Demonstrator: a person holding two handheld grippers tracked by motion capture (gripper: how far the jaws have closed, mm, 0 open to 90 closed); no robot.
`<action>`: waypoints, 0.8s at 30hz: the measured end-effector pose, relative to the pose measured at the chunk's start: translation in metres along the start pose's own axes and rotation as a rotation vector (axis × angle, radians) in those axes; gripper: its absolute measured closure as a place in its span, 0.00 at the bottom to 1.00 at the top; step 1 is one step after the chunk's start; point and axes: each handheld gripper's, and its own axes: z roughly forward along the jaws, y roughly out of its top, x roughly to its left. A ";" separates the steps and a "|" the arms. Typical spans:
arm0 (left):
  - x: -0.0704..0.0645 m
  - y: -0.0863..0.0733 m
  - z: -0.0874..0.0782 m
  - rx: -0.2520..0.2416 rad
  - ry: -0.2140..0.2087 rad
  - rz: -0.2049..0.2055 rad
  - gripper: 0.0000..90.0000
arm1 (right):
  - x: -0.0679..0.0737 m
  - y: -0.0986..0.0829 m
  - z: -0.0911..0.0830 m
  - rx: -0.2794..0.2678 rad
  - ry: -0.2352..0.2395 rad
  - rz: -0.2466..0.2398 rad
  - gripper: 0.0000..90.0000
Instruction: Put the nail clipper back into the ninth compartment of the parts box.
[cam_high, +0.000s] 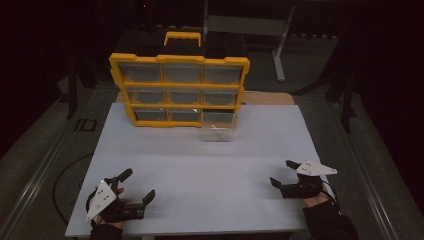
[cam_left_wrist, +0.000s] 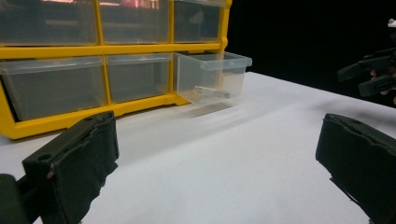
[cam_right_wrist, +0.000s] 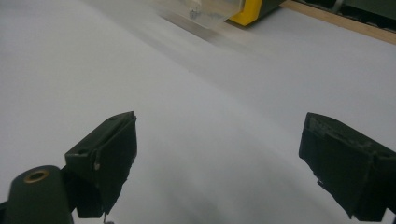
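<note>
A yellow drawer cabinet (cam_high: 179, 89) with several clear drawers stands at the far middle of the white table (cam_high: 210, 165). Its bottom right drawer (cam_high: 217, 131) is pulled out over the table. In the left gripper view this drawer (cam_left_wrist: 212, 72) holds a small clear part (cam_left_wrist: 211, 91). My left gripper (cam_high: 137, 184) rests open at the near left corner of the table, nothing between its jaws (cam_left_wrist: 217, 156). My right gripper (cam_high: 281, 173) rests open at the near right, also holding nothing (cam_right_wrist: 219, 158). Both are far from the cabinet.
The cabinet has a yellow carry handle (cam_high: 182, 38) on top. A wooden board edge (cam_high: 267, 98) shows behind the white sheet. Dark floor and a metal frame (cam_high: 280, 47) lie beyond. From the left gripper view, the other gripper (cam_left_wrist: 373, 74) shows far right.
</note>
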 end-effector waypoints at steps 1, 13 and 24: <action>0.000 0.000 0.000 -0.001 -0.001 -0.001 0.00 | 0.000 -0.001 -0.001 -0.001 -0.001 0.005 0.13; -0.001 0.000 0.000 0.001 -0.005 0.006 0.00 | 0.009 -0.012 0.002 -0.021 -0.029 0.017 0.13; -0.001 0.000 -0.001 0.002 -0.006 0.007 0.00 | 0.012 -0.016 0.007 -0.039 -0.018 0.055 0.15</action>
